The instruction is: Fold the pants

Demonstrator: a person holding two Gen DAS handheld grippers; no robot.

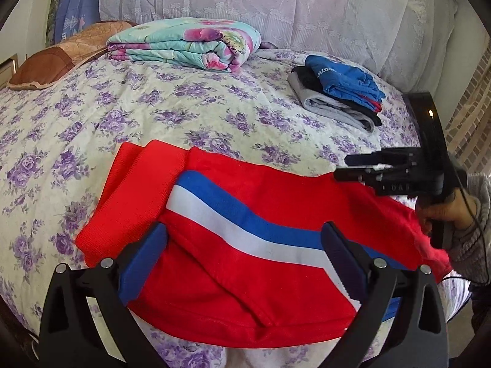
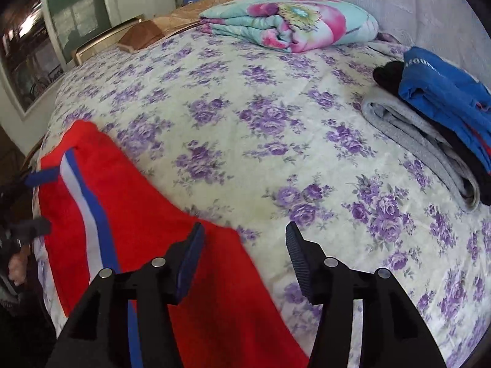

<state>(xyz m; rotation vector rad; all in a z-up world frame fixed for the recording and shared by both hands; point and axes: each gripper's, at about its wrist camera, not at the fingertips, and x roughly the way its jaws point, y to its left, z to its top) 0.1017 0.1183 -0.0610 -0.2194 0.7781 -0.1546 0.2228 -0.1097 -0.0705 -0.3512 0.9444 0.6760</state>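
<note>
Both grippers, left and right, hover over red pants, fingers spread, released.

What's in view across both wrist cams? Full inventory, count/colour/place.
pants: 1, red with a blue and white stripe, lying on the near edge of the bed
bedspread: 1, cream with purple flowers, covering the bed
folded quilt: 1, turquoise with pink flowers, far side of the bed
clothes stack: 1 pile, blue on top, black and grey beneath, far right of the bed
pillow: 1, brown and tan, far left corner
lace cover: 1, white, behind the bed
left gripper: 1, black with blue pads, open above the pants
right gripper: 1, black with blue pads, open at the pants' right end
</note>
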